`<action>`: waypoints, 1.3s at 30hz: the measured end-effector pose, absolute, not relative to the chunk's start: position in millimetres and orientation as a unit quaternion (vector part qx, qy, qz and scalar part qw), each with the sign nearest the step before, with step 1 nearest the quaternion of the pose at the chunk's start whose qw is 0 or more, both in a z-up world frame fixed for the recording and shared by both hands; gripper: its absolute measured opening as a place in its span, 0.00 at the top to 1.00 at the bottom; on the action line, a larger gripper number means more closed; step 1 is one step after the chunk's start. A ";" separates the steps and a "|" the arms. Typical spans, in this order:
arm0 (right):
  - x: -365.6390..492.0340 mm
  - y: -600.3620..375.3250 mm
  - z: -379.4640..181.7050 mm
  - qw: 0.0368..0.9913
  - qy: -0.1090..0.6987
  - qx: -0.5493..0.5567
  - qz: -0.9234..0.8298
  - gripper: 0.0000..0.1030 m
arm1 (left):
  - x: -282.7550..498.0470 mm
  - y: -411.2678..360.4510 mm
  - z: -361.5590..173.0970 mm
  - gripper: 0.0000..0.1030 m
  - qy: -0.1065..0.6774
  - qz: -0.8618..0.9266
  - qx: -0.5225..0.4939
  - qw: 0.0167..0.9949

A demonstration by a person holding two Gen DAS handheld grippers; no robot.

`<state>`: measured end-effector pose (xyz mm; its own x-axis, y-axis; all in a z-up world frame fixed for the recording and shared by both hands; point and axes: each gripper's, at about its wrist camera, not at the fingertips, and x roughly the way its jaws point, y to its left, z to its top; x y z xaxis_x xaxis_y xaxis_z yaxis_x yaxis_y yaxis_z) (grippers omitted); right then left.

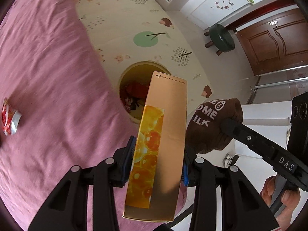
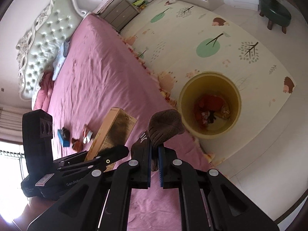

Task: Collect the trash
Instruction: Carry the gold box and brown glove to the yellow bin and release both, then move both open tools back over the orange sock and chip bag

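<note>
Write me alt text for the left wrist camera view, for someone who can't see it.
The left gripper holds a tall gold carton upright between its jaws, above the edge of a pink bed. Beyond the carton, a yellow bin with trash inside stands on a tree-patterned floor mat. The right gripper, on the right, grips a brown knitted item, and a crumpled red wrapper lies on the bed.

Your left gripper (image 1: 156,160) squeezes something wide. Your right gripper (image 2: 154,155) is pinched tight. Both point down.
</note>
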<state>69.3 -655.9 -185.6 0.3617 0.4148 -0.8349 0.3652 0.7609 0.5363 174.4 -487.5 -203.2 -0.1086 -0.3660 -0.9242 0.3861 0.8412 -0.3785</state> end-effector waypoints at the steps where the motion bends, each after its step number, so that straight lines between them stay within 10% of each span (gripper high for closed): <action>1: 71.3 -663.4 -187.8 0.750 0.565 0.344 0.012 0.94 | 176.8 -493.9 -204.8 0.61 0.691 -0.283 0.009 0.666; 22: 119.4 -753.9 -234.0 0.737 0.570 0.362 -0.025 0.92 | 236.4 -586.7 -241.3 0.61 0.708 -0.299 0.023 0.640; 26: 122.4 -761.3 -239.2 0.730 0.569 0.377 -0.035 0.70 | 240.7 -591.0 -244.2 0.22 0.705 -0.290 0.021 0.647; 39: 121.9 -756.8 -235.7 0.727 0.574 0.375 -0.038 0.69 | 234.2 -584.8 -237.3 0.22 0.701 -0.302 0.053 0.644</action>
